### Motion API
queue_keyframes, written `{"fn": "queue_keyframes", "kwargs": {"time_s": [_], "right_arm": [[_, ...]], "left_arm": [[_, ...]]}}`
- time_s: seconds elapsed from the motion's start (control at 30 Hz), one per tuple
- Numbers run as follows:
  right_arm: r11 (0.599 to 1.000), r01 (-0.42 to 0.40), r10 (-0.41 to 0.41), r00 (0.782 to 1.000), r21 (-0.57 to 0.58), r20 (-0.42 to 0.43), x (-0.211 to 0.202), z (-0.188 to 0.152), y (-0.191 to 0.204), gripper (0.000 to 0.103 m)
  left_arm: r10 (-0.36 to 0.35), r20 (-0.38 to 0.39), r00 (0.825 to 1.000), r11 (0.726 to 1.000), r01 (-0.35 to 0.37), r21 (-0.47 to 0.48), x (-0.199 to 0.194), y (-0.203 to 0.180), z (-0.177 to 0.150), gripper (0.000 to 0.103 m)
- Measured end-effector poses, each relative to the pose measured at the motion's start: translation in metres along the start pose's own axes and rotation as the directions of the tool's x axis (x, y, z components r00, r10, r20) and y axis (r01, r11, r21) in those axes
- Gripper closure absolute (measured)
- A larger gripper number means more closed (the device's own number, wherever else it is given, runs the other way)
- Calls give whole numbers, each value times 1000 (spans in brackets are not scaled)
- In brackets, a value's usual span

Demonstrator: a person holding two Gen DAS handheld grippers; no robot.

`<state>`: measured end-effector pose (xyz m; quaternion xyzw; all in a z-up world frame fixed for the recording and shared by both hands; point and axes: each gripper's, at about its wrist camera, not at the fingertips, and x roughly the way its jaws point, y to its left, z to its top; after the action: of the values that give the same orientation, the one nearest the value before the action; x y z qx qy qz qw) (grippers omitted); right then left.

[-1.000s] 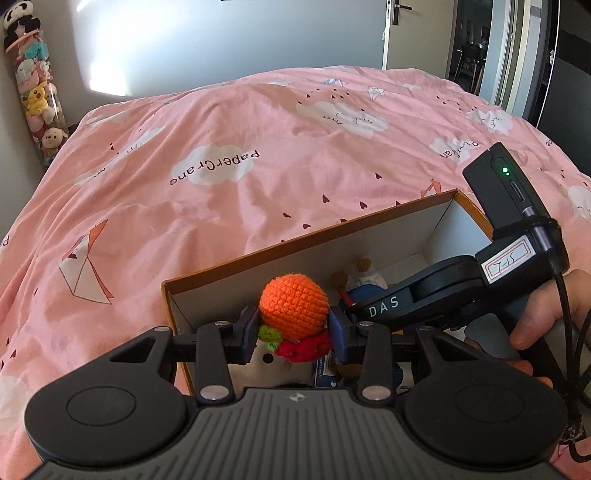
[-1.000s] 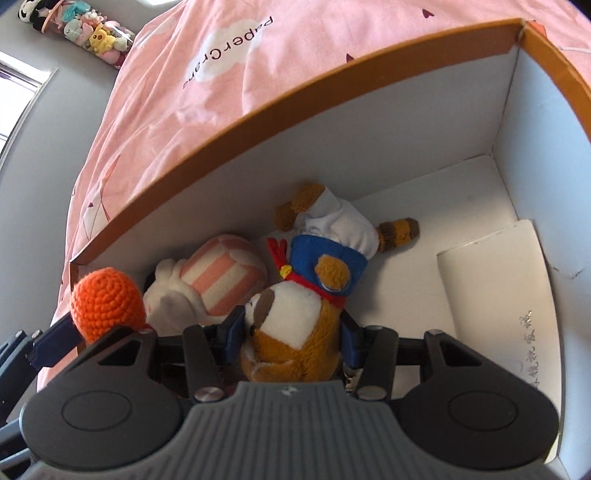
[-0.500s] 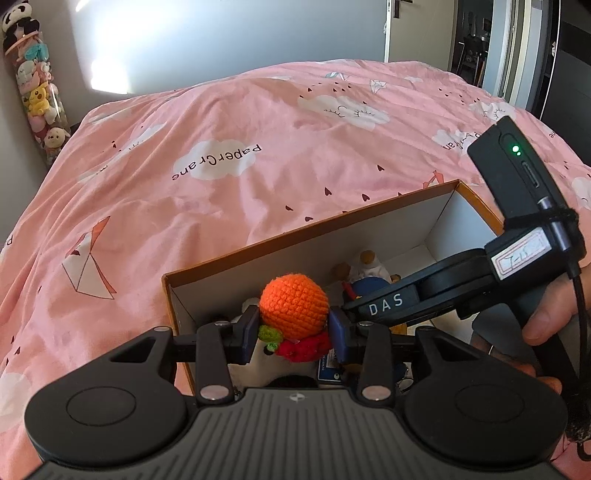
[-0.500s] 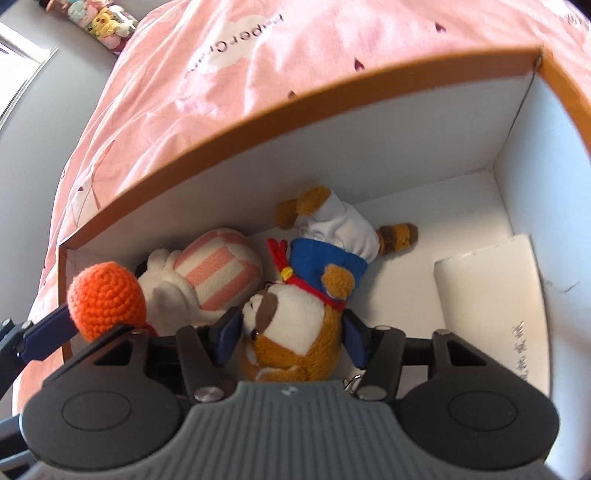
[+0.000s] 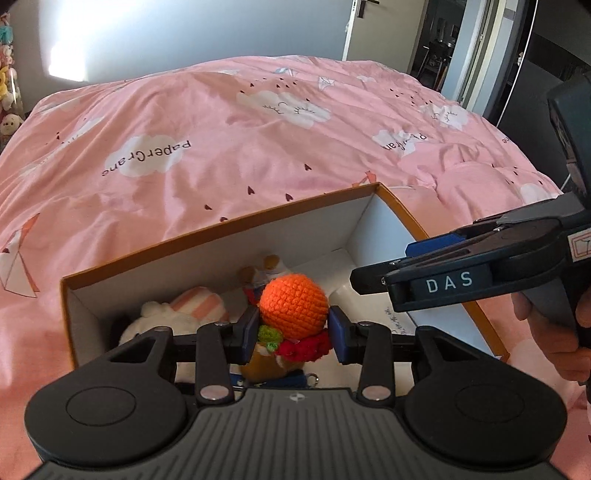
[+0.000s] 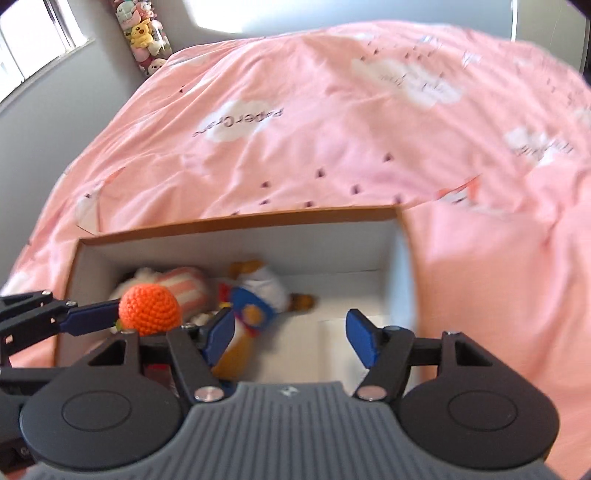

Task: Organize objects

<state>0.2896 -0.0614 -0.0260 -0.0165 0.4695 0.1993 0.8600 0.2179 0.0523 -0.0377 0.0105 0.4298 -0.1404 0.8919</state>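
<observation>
An open cardboard box with white inner walls lies on the bed. My left gripper is shut on an orange crocheted toy with green and red parts and holds it over the box's near side. In the right wrist view the same orange toy shows at the left. My right gripper stands open above the box with nothing between its pads. Below it a brown bear in blue and white lies on the box floor beside a pink-striped white plush.
A white card lies on the box floor at the right. The pink duvet with cloud prints surrounds the box. A clear tube of plush toys stands by the wall. A hand holds the right gripper's handle.
My right gripper let go of the bear, opened wider and rose out of the box, rolling as it went. My left gripper shifted over the box with the orange toy still held.
</observation>
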Motion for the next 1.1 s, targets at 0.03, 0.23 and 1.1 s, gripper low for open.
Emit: {"fn": "queue_keyframes", "kwargs": {"time_s": [0.03, 0.23, 1.1], "right_arm": [[1000, 7, -7, 1000, -16, -1, -3, -2, -3, 35], [999, 27, -27, 1000, -39, 1, -12, -16, -19, 38], [998, -57, 57, 986, -8, 157, -78, -65, -23, 37]], "left_arm": [[-11, -7, 1000, 1000, 11, 2, 4, -4, 0, 58], [-45, -59, 997, 999, 44, -5, 24, -21, -4, 58], [168, 87, 982, 979, -156, -130, -28, -40, -37, 39]]}}
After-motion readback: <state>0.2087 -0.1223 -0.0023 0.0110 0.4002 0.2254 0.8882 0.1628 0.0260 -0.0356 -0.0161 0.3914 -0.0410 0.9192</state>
